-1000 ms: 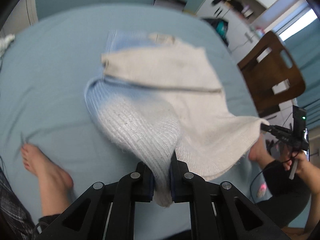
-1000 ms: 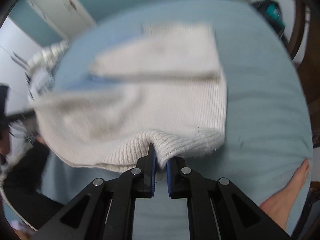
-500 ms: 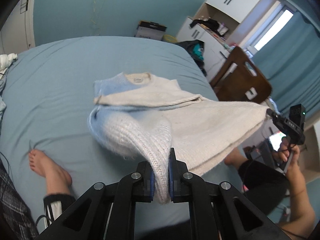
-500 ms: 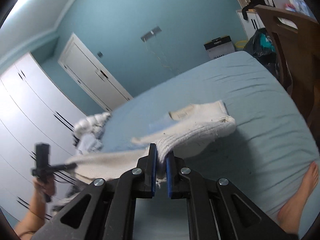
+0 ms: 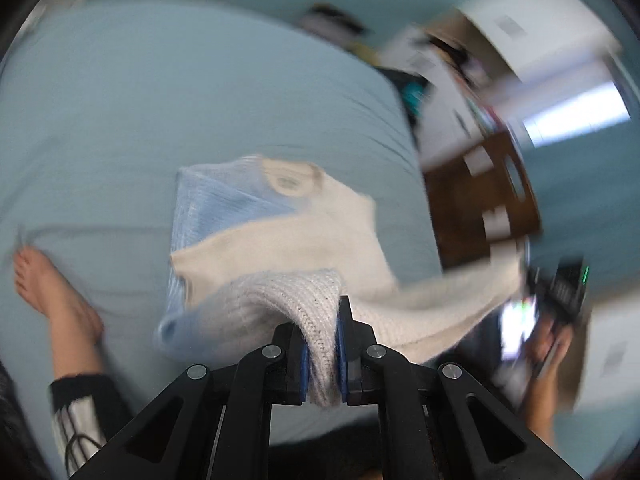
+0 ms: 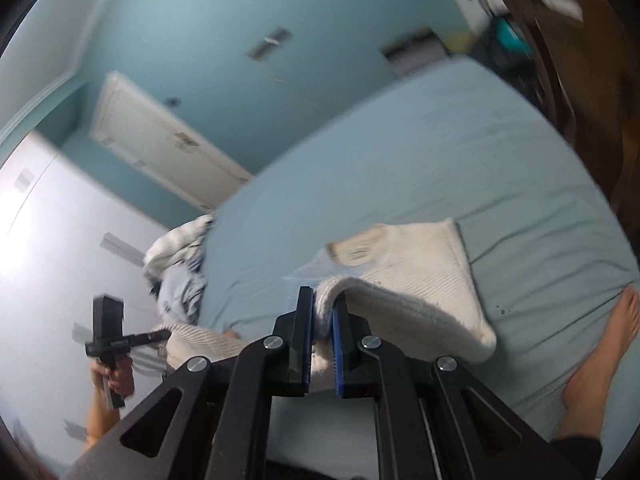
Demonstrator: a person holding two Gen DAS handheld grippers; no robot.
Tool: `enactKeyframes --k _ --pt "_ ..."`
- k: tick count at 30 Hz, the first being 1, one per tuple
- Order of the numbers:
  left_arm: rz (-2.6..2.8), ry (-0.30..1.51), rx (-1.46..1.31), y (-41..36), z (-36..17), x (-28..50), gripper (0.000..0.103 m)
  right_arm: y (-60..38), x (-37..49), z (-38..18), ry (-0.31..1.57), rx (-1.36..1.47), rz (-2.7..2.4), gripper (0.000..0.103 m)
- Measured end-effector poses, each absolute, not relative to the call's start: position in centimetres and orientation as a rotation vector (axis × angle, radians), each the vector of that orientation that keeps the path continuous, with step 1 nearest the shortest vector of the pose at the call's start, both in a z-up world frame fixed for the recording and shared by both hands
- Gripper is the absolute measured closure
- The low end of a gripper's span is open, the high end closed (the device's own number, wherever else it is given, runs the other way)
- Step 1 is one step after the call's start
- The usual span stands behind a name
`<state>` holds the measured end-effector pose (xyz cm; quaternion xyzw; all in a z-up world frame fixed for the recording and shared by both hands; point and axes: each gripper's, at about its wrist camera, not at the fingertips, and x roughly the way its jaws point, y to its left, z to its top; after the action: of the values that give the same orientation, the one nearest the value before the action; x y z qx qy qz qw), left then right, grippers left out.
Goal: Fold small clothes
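A cream and pale blue knit sweater (image 5: 304, 232) lies on the blue bed, collar at the far end; it also shows in the right wrist view (image 6: 420, 264). My left gripper (image 5: 323, 344) is shut on one corner of its hem, held above the bed. My right gripper (image 6: 322, 336) is shut on the other hem corner. The hem stretches between the two grippers, lifted off the sheet. The right gripper appears at the right edge of the left wrist view (image 5: 560, 292), and the left gripper at the left of the right wrist view (image 6: 120, 336). The left wrist view is blurred.
The bed sheet (image 6: 440, 152) spreads ahead. A pile of other clothes (image 6: 180, 256) lies at the bed's far left. A wooden chair (image 5: 480, 200) stands at the right of the bed. Bare feet (image 5: 52, 292) (image 6: 600, 360) rest on the sheet.
Both grippers have carried the hem forward toward the collar, so the sweater's lower half now hangs nearer over its upper half. Both stay shut on the hem.
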<state>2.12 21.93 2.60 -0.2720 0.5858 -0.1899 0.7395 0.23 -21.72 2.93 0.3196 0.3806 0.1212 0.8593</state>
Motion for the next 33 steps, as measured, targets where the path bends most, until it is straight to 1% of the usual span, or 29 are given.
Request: enactKeyframes --k 1,2,3,4,5,6,7,8,9,10,13,15,18,19,20,21,22,23,24,25,26,27,28,29,30,33 --pt "-0.402 1.310 -0.656 23.0 0.6 5.5 0.092 -23.2 4.4 1.4 0.822 0.714 0.221 0.099" --pt "-0.373 1.329 -0.748 24.2 -1.9 9.5 0.090 -23.9 7.6 0.3 0.846 0.740 0.227 0.098" --pt "-0.335 1.339 -0.788 24.9 -3.5 11.8 0.087 -24.7 10.9 -1.1 0.865 0.758 0.234 0.097" --pt "-0.248 1.327 -0.823 26.0 -5.5 14.7 0.075 -25.5 14.1 -2.4 0.868 0.781 0.224 0.092" --pt "-0.116 1.300 -0.822 27.1 -7.1 16.6 0.039 -26.5 18.0 -4.4 0.876 0.791 0.169 0.075" --pt "-0.016 1.300 -0.791 27.7 -8.4 17.7 0.017 -27.2 20.8 -6.2 0.914 0.772 0.096 0.064" --pt "0.071 1.285 -0.749 28.2 -9.6 18.8 0.002 -27.7 22.7 -7.6 0.946 0.757 0.025 0.046" --pt "0.117 1.242 -0.716 28.6 -10.7 19.7 0.002 -28.3 25.0 -9.7 0.981 0.740 -0.063 0.037" --pt "0.120 1.237 -0.685 28.6 -11.7 20.2 0.001 -28.6 26.7 -11.3 1.018 0.709 -0.105 0.034" --pt "0.092 1.256 -0.647 28.4 -13.0 20.9 0.001 -28.6 28.0 -12.7 1.062 0.669 -0.118 0.030" --pt "-0.085 1.328 -0.499 26.5 -17.6 21.7 0.001 -27.0 31.7 -18.7 1.238 0.497 -0.070 0.030" --pt "-0.210 1.378 -0.335 24.4 -20.4 21.3 0.002 -25.6 32.8 -21.9 1.287 0.444 -0.014 0.030" --pt "-0.346 1.429 -0.193 22.3 -24.2 20.0 0.002 -23.1 33.3 -25.0 1.290 0.360 0.067 0.030" --pt "-0.346 1.437 -0.183 22.1 -24.6 20.0 0.002 -22.4 33.8 -25.9 1.273 0.301 0.069 0.030" --pt "-0.337 1.444 -0.195 22.2 -25.3 20.0 0.006 -21.8 34.2 -26.2 1.266 0.266 0.073 0.030" --pt "-0.327 1.447 -0.243 22.7 -25.9 20.0 0.011 -21.5 34.8 -26.6 1.266 0.245 0.083 0.030" --pt "-0.320 1.447 -0.302 23.2 -26.2 19.8 0.033 -21.1 35.6 -26.9 1.268 0.236 0.105 0.030" --pt "-0.321 1.449 -0.363 23.5 -26.5 19.8 0.062 -20.7 36.4 -27.3 1.268 0.236 0.127 0.030" --pt "-0.309 1.453 -0.402 23.7 -26.5 19.5 0.062 -20.3 37.2 -27.7 1.270 0.240 0.130 0.030" --pt "-0.287 1.435 -0.378 23.4 -26.0 19.0 0.069 -19.9 37.6 -28.1 1.276 0.231 0.108 0.033" --pt "-0.283 1.420 -0.327 22.7 -25.3 18.5 0.078 -19.2 38.1 -28.3 1.275 0.181 0.040 0.053" --pt "-0.278 1.393 -0.244 21.8 -24.3 18.0 0.081 -18.5 38.2 -28.1 1.261 0.127 -0.010 0.062" --pt "-0.277 1.375 -0.221 21.4 -23.5 17.4 0.084 -17.6 38.0 -27.3 1.216 0.060 -0.049 0.083" --pt "-0.281 1.353 -0.222 21.5 -22.6 16.9 0.086 -16.8 37.5 -26.5 1.176 0.011 -0.063 0.093" --pt "-0.285 1.326 -0.241 21.7 -21.8 16.5 0.087 -16.2 36.9 -25.4 1.129 -0.016 -0.063 0.096" --pt "-0.293 1.265 -0.258 22.4 -20.2 15.9 0.090 -15.6 34.4 -21.7 0.985 -0.002 -0.067 0.097"
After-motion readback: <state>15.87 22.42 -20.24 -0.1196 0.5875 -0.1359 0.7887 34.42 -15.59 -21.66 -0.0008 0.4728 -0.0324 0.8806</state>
